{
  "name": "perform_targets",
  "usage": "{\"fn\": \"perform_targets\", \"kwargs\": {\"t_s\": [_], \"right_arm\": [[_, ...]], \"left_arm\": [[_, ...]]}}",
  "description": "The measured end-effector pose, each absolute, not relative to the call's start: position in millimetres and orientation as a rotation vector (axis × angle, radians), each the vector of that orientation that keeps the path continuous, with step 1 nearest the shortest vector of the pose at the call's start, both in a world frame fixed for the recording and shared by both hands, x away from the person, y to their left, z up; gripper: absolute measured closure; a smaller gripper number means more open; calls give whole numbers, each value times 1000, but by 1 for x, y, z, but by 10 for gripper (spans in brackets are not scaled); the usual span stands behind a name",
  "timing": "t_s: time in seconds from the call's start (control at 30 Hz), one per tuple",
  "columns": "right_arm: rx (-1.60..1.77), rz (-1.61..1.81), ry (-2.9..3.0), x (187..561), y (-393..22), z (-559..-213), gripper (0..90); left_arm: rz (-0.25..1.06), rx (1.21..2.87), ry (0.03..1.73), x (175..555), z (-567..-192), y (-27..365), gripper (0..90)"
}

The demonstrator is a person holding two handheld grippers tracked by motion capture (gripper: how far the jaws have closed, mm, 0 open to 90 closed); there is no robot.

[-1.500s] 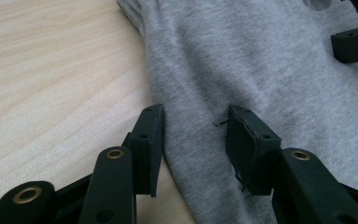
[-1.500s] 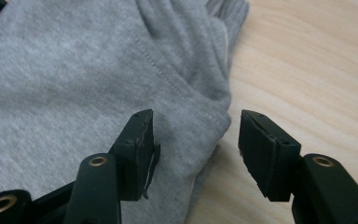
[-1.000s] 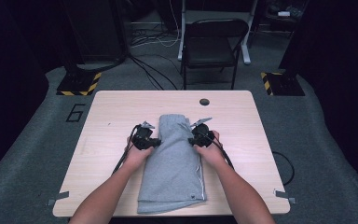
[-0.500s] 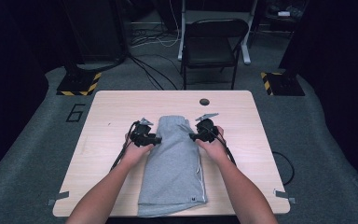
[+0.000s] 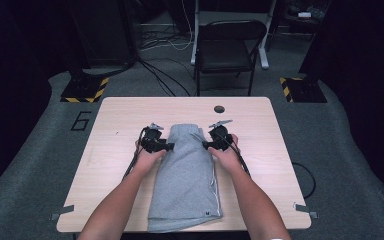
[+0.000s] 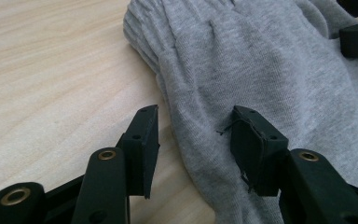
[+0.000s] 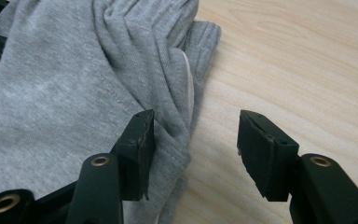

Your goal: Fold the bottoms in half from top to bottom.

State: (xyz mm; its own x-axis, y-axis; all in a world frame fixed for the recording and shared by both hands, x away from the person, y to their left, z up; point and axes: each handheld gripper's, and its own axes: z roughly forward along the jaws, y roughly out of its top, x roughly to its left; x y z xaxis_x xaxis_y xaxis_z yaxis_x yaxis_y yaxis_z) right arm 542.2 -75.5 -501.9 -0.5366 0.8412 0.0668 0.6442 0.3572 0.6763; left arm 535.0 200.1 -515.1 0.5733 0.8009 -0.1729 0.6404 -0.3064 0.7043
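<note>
Currently, the folded grey knit cotton garment (image 5: pixel 186 175) lies lengthwise on the pale wood-grain surface (image 5: pixel 115 130), squarely between the 2 grippers. The left gripper (image 6: pixel 193 140) straddles the cloth's near edge: 1 jaw over bare wood, 1 over fabric. Its jaws have just been opening and press on nothing. The right gripper (image 7: pixel 193 149) mirrors this at the opposite edge, jaws likewise just opened, cloth released. Judged: both edges let go so the fold settles flat.

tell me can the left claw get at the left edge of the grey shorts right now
Probably yes: the left claw has just been opening and straddles the folded edge of the grey shorts, with nothing between them on the table.
</note>
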Motion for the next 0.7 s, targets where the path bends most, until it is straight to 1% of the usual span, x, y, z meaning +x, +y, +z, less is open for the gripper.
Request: {"fn": "perform_targets", "kwargs": {"t_s": [0.4, 0.53, 0.57, 0.63, 0.7], "right_arm": [[1318, 968, 2357, 545, -69, -509, 468], [1313, 979, 2365, 545, -67, -510, 498], [1318, 981, 2368, 545, -67, -510, 517], [1323, 1004, 2386, 545, -66, -511, 588], [1302, 1018, 2409, 546, -67, -511, 625]], "left_arm": [[276, 2043, 1132, 536, -517, 197, 535], [264, 2044, 1115, 536, -518, 196, 594], [245, 2035, 1123, 536, -518, 195, 620], [241, 2043, 1104, 536, -518, 194, 673], [234, 2050, 1102, 535, -518, 193, 719]]}}
